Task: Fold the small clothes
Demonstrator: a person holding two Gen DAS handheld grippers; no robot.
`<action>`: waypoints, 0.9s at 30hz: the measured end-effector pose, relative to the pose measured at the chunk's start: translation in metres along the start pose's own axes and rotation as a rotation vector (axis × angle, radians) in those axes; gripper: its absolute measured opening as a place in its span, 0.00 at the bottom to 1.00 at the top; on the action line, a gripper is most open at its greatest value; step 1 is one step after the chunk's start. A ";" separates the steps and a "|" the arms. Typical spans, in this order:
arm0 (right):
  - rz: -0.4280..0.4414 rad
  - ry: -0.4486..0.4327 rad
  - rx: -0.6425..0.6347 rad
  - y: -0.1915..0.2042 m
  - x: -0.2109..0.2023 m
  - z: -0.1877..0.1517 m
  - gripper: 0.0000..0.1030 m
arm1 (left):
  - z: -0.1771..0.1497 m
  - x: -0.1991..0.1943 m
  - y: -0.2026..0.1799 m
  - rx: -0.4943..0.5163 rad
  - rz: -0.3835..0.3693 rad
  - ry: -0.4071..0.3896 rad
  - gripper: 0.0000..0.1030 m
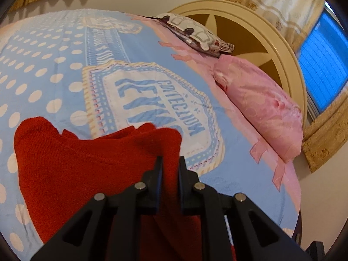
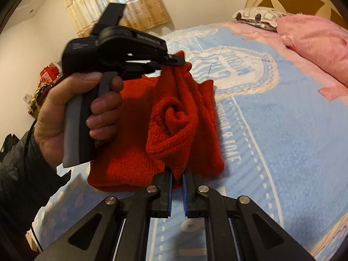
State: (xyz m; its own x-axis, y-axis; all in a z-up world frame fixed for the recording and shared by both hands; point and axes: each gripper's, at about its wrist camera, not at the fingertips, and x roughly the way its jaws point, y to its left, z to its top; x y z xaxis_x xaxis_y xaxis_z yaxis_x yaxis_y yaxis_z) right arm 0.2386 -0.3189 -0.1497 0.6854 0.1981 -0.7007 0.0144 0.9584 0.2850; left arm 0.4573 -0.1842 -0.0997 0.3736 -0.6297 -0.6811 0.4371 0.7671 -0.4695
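Note:
A red knitted garment [image 1: 87,174] lies partly on the blue bedspread [image 1: 54,65] and is lifted by both grippers. My left gripper [image 1: 170,163] is shut on a bunched fold of it. In the right wrist view the left gripper [image 2: 176,62], held by a hand, pinches the garment's far edge above the bed. My right gripper [image 2: 177,174] is shut on the near end of the red garment [image 2: 174,126], which hangs in folds between the two grippers, with its lower layer flat on the bedspread [image 2: 282,130].
A pink pillow [image 1: 261,106] and a patterned pillow [image 1: 195,34] lie at the head of the bed by the cream headboard [image 1: 250,28]. A window [image 1: 324,63] and curtains are beyond. The person's sleeve [image 2: 19,184] is at the left.

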 end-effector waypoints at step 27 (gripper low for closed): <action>-0.103 0.058 -0.114 -0.001 0.055 0.058 0.37 | -0.128 -0.068 -0.007 0.329 0.240 -0.110 0.42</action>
State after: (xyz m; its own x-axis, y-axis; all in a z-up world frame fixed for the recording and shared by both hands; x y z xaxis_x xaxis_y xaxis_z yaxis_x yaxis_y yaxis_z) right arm 0.3185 -0.3209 -0.1508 0.6416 0.1063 -0.7596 -0.0031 0.9907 0.1360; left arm 0.3243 -0.1311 -0.1216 0.5743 -0.4607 -0.6767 0.5581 0.8251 -0.0881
